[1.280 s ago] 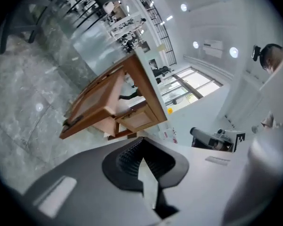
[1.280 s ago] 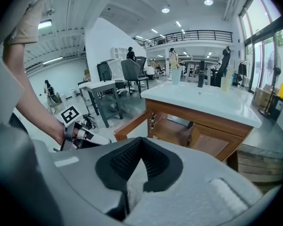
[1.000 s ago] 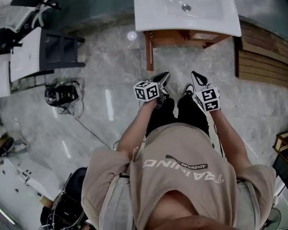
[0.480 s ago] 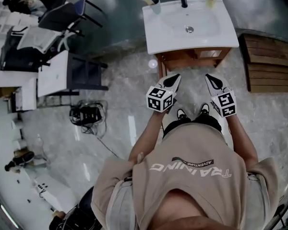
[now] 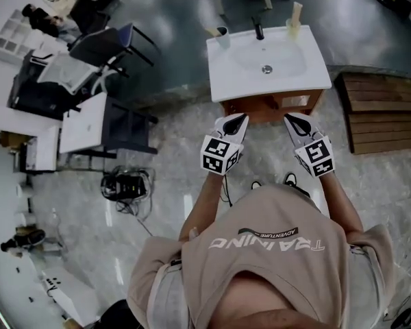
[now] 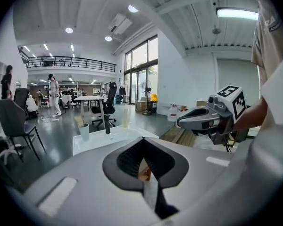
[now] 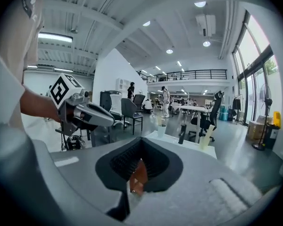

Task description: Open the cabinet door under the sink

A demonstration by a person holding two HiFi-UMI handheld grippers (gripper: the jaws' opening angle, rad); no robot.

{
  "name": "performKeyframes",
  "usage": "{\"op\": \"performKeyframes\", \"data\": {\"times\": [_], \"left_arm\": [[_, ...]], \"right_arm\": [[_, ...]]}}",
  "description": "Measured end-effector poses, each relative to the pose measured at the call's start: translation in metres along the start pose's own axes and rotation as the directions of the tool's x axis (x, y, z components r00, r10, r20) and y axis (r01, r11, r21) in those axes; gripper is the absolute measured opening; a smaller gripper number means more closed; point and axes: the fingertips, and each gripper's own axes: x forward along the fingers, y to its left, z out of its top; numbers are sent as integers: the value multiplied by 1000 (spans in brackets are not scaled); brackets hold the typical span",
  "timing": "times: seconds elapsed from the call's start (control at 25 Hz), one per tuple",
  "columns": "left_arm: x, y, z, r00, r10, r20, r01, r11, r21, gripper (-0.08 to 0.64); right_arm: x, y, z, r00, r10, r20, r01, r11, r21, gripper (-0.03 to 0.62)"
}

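Left gripper (image 5: 237,120) and right gripper (image 5: 292,120), jaws closed and empty, hover just before the sink (image 5: 267,81), seemingly to line up on its cabinet (image 5: 260,106).

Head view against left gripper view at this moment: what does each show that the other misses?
Only the head view: the drain seen from above, the tangle of cables on the floor, and the desks to the left.

Only the left gripper view: the ceiling lights, the balcony railing, and the left gripper with its jaws closed on nothing.

Both: the white sink, the cup, the faucet, the right gripper, and the wooden cabinet, though the gripper view shows only a sliver of it.
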Motion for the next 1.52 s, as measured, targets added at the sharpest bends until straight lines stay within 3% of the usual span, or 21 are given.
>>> {"op": "performKeyframes", "data": {"times": [0.28, 0.48, 0.64, 1.0, 1.16, 1.52], "left_arm": [[-5, -1, 29, 996, 9, 83, -8, 1000, -16, 17], [-22, 0, 56, 988, 39, 149, -41, 999, 13, 17], [-33, -10, 65, 980, 47, 192, -51, 999, 16, 17], [-41, -8, 61, 975, 87, 204, -87, 996, -9, 17], [-38, -3, 57, 972, 107, 209, -100, 994, -40, 17], [-33, 7, 60, 972, 104, 212, -96, 994, -48, 17]], "right_arm": [[-7, -15, 33, 997, -27, 72, 27, 1000, -5, 2], [-17, -19, 53, 989, -60, 136, 60, 998, 5, 2], [-21, -11, 60, 988, -46, 150, 46, 999, 4, 2], [-32, -14, 70, 985, -51, 164, 54, 998, -15, 2], [-35, -22, 66, 987, -31, 158, 21, 998, 65, 2], [-42, -36, 65, 983, -105, 150, 102, 994, 31, 2]]}}
